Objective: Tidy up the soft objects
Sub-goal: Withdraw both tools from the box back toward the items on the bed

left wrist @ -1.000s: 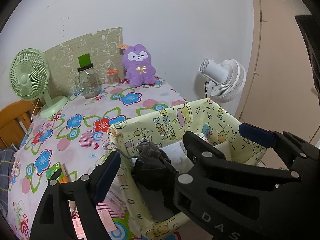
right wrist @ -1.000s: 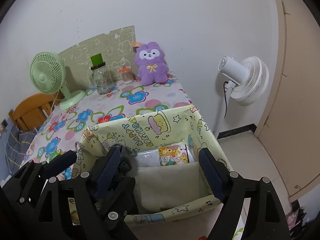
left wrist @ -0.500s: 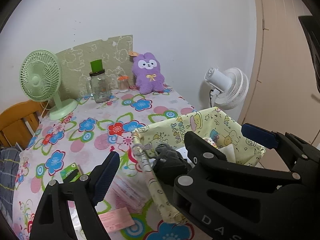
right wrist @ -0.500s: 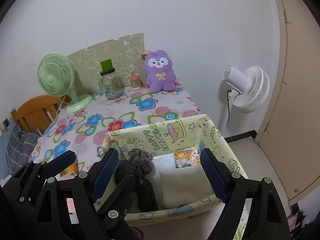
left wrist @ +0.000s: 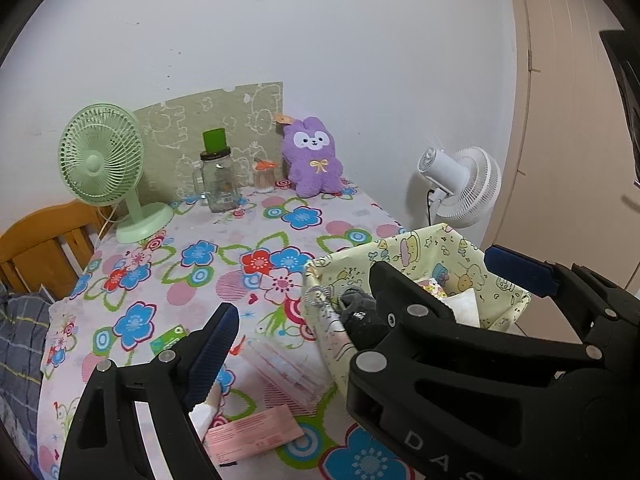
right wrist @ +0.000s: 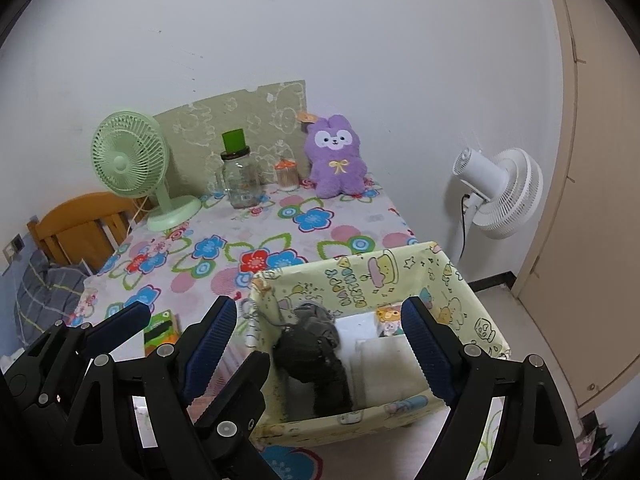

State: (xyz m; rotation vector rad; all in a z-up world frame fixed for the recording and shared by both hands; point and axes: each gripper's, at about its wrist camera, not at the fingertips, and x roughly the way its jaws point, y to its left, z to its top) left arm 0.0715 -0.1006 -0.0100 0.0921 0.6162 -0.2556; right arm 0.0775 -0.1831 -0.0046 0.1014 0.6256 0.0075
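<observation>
A yellow cartoon-print fabric bin [right wrist: 464, 292] [left wrist: 400, 256] sits at the table's near right corner. Inside lie a dark grey soft item [right wrist: 316, 344] [left wrist: 360, 312], a folded white cloth [right wrist: 384, 364] and a small printed pack [right wrist: 388, 316]. A purple plush bunny [right wrist: 336, 160] [left wrist: 314, 162] sits at the far edge by the wall. My right gripper [right wrist: 320, 344] is open above the bin's front. My left gripper [left wrist: 360, 300] is open and empty, to the left of the bin; it also shows in the right wrist view [right wrist: 136, 320].
On the floral tablecloth [left wrist: 200, 264] stand a green desk fan [left wrist: 104, 168], a glass jar with green lid [left wrist: 218, 180] and a small jar [left wrist: 264, 176]. Pink packets [left wrist: 280, 368], a pink slip [left wrist: 252, 436] and a green pack [left wrist: 170, 338] lie near. A white floor fan [right wrist: 500, 192] stands right; a wooden chair [left wrist: 44, 248] left.
Both grippers have pulled back and up from the bin, and the left has shifted left over the tablecloth. The dark item stays in the bin. Jaws remain open.
</observation>
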